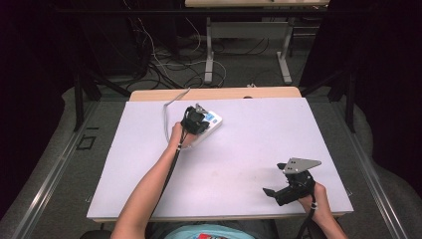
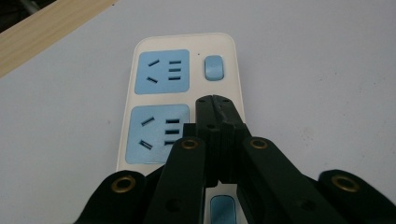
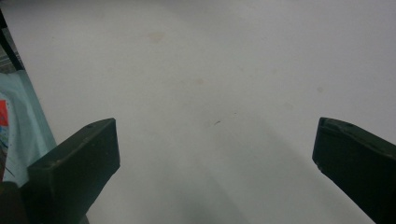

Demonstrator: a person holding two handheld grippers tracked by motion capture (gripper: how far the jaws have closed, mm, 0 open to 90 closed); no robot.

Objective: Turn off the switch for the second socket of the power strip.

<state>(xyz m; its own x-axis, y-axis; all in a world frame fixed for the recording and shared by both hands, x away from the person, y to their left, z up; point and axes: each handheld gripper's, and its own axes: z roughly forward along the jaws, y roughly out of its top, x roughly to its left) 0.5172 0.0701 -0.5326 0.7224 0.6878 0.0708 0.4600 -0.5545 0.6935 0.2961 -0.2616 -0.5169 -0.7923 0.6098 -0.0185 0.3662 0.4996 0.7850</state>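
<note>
The power strip [image 2: 180,100], white with pale blue socket faces, lies flat on the white desk [image 1: 259,144] toward its far edge, its grey cord [image 1: 169,112] curling off past the wooden rim beyond it. The left tongs [image 2: 215,100] stand right over the strip, jaws pinched together with nothing between them, so they work as a single blunt tip. In the left gripper view that tip sits beside the nearer of the two visible sockets [image 2: 159,133], in the column where the small blue switches run: one switch [image 2: 214,67] shows farther along the strip, next to the far socket, and another [image 2: 223,210] shows nearer the camera, below the jaws. I judge the person is using the closed tip to press a switch on the strip, and the tip looks to be at or just above the strip's surface; whether it touches I cannot tell, nor whether any switch has been flipped. The right tongs [image 1: 278,191] are well away from the strip, near the desk's near edge, jaws spread wide and empty over bare surface. So the press itself still seems to be ahead.
</note>
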